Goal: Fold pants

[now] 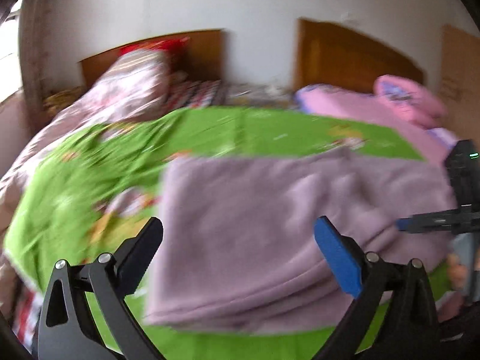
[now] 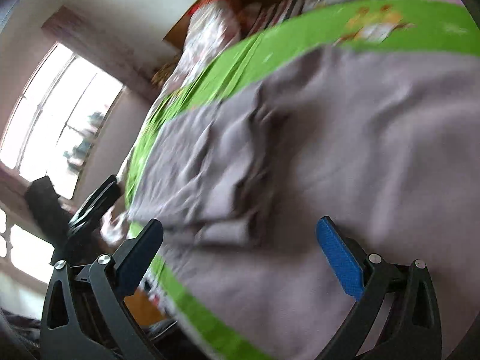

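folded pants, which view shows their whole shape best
The left wrist view: the mauve folded pants lie as one rectangle on the green sheet, with their left, far and near edges in sight. The right wrist view sits closer and tilted, so the pants fill it and run off the frame.

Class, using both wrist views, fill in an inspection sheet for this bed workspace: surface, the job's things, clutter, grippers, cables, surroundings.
Surface: bright green printed bedsheet, wrinkled at its left.
Job's things: mauve fleece pants, folded into layers, lying on the sheet.
Clutter: floral quilt bundle; pink bedding pile.
Grippers: left gripper open, empty; right gripper open, empty.
Cables: nothing seen.
Surroundings: wooden headboards, white wall, bright window.
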### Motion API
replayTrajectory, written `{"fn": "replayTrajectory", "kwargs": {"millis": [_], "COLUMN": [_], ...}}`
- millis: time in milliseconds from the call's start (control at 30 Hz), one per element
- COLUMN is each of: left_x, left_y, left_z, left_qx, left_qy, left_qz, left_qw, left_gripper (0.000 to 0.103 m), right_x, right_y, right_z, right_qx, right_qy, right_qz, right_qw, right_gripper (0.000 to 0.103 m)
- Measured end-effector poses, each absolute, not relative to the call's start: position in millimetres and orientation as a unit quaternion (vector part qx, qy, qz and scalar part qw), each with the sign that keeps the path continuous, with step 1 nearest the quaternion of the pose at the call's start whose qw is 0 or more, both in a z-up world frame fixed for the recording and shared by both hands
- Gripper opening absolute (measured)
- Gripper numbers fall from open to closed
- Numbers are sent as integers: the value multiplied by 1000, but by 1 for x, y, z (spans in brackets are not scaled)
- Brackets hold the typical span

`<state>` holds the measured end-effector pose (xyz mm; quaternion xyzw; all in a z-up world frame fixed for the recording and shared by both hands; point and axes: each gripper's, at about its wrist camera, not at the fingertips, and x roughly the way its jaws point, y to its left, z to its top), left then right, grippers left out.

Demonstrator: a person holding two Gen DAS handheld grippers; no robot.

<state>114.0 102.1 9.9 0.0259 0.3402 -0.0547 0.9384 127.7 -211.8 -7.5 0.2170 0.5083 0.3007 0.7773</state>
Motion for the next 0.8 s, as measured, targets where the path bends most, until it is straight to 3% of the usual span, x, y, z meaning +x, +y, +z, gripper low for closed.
{"fn": "replayTrajectory", "kwargs": {"millis": [133, 233, 300, 400, 467, 533, 800], "left_x": [106, 105, 97, 84, 75, 71, 75], "left_y": [126, 134, 139, 149, 155, 160, 152], "left_z": [-9, -24, -26, -23, -21, -23, -30], "left_qx": [31, 50, 54, 54, 53, 59, 83], "left_qy": [364, 371, 366, 356, 356, 363, 373], "left_qz": [-47, -49, -57, -66, -65, -56, -55], "left_qw": [930, 926, 927, 931, 931, 928, 922], "left_gripper": [101, 101, 101, 101, 101, 101, 101], "right_x": [129, 139, 147, 167, 176, 177, 168], "right_y": [-194, -182, -173, -174, -175, -176, -171], "right_z": [-4, -7, -8, -13, -20, -25, 35], "right_qx": [188, 204, 201, 243, 252, 258, 267], "right_qy": [522, 539, 537, 535, 538, 535, 447], "right_qz": [299, 321, 320, 306, 295, 295, 336], "right_qw": [776, 752, 754, 749, 749, 748, 785], "right_gripper": [98, 88, 87, 63, 30, 19, 15]}}
